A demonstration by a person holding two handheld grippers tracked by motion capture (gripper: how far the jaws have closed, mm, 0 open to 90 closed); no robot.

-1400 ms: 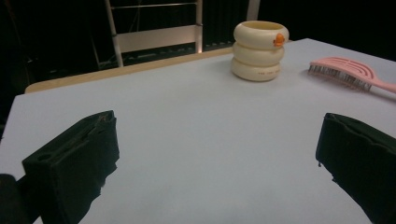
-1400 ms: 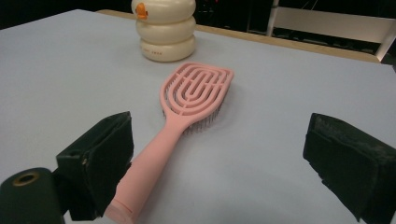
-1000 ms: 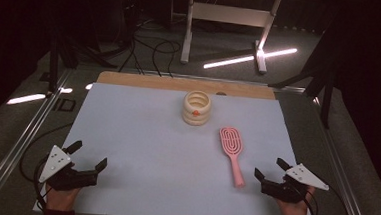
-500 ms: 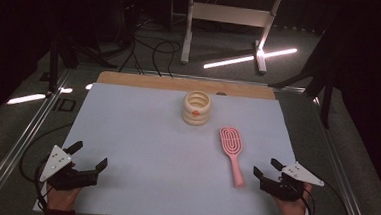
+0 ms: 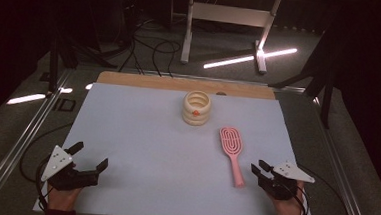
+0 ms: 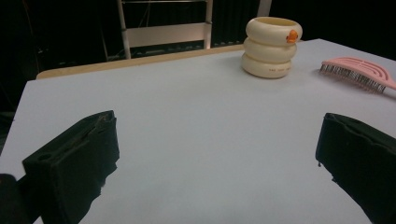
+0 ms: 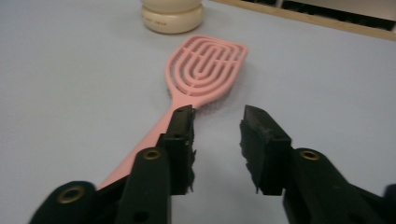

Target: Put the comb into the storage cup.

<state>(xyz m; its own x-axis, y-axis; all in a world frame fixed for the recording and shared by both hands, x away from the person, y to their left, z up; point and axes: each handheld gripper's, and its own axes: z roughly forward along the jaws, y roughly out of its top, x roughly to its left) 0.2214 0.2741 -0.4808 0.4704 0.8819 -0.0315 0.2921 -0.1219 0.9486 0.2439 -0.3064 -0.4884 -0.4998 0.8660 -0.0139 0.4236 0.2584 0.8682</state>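
Right gripper view: pink slotted plastic hairbrush (image 7: 205, 65) flat on pale table (image 7: 70, 70), handle toward right gripper (image 7: 217, 122).
Light, stiff, smooth; best taken mid-handle, clear of bristles. Right jaws just narrowed since the earlier frame, part open, empty beside handle. Left gripper (image 5: 90, 160) wide open, empty, unmoved.

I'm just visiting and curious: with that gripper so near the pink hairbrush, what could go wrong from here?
The right gripper has just been narrowing with nothing between its jaws; the pink hairbrush handle lies beside and under one jaw, so closing here might grab air or nudge the brush. A swing could also push it toward the cream ringed container.
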